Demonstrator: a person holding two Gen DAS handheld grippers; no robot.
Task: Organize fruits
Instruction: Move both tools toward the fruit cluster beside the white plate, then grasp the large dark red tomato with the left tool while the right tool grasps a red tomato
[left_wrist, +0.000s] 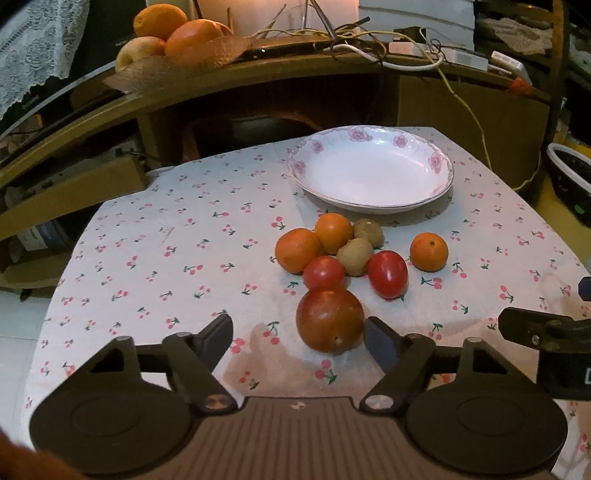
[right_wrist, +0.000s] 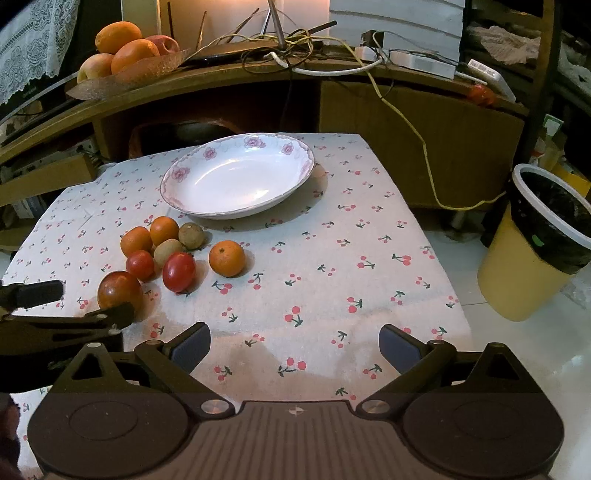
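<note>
A white plate with pink flowers (left_wrist: 436, 162) (right_wrist: 177, 173) stands empty on the cherry-print cloth. In front of it lies a cluster of fruit: three small oranges (left_wrist: 334, 232), two kiwis (left_wrist: 355, 255), two red tomatoes (left_wrist: 387, 274) and a larger dark red tomato (left_wrist: 330, 319) (right_wrist: 119, 291). One orange (right_wrist: 226, 258) lies apart to the right. My left gripper (left_wrist: 299, 341) is open, its fingers either side of the large tomato and just short of it. My right gripper (right_wrist: 294, 347) is open and empty above bare cloth, right of the fruit.
A wooden desk behind the table carries a glass dish of oranges and apples (right_wrist: 125, 55) and tangled cables (right_wrist: 306, 48). A yellow bin with a black liner (right_wrist: 532, 251) stands on the floor right of the table.
</note>
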